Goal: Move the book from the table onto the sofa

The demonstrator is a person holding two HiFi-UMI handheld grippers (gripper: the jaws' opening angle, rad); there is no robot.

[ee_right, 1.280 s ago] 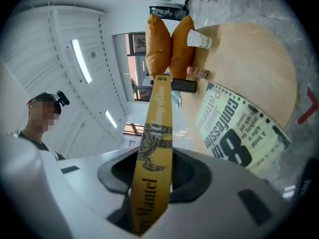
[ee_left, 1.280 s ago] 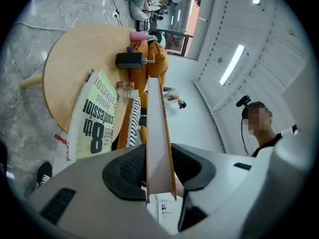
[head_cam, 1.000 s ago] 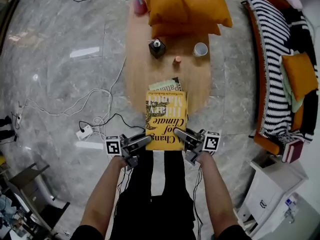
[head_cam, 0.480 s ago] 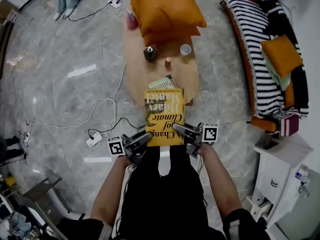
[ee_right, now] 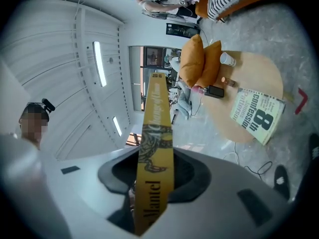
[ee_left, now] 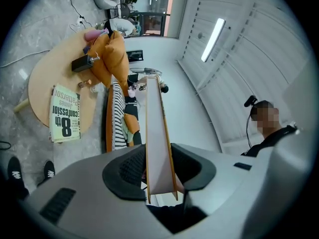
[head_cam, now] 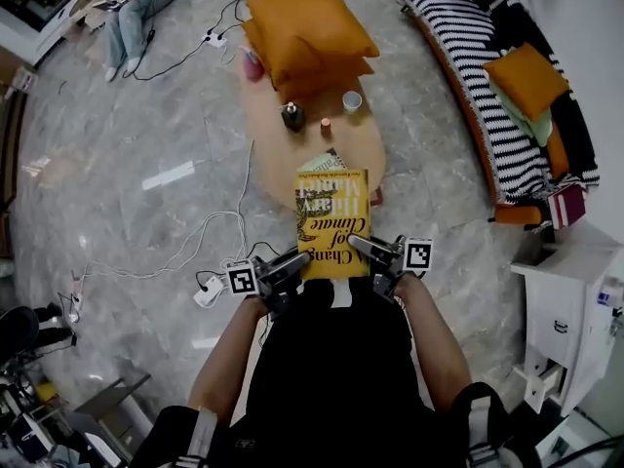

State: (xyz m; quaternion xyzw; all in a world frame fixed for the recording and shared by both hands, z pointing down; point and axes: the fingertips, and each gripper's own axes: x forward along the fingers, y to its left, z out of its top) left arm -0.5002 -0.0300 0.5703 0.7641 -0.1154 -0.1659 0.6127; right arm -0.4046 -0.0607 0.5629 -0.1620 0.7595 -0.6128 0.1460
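1. Change: over the last second the book has come up off the tabletop. It is now held in the air at the centre of the head view, and only its far end overlaps the near end of the tabletop in the picture. The tabletop looks smaller than it did, and the sofa has shifted from the right edge to the upper right.
2. Grip: the left gripper has its jaws closed on the page edge near the book's near left corner. The right gripper has its jaws closed on the spine near the near right corner. Both holds are unchanged.
3. Meaning: we judge the lift complete. The carry and the set-down remain, because the book is still well apart from the sofa.
4. Count:
   - Two books: the one we hold and a second book lying flat on the tabletop.
   - Two grippers.
   - Three orange cushions: two cushions stacked at the far end of the tabletop and one sofa cushion.
   - One cup.
   - One dark bottle.
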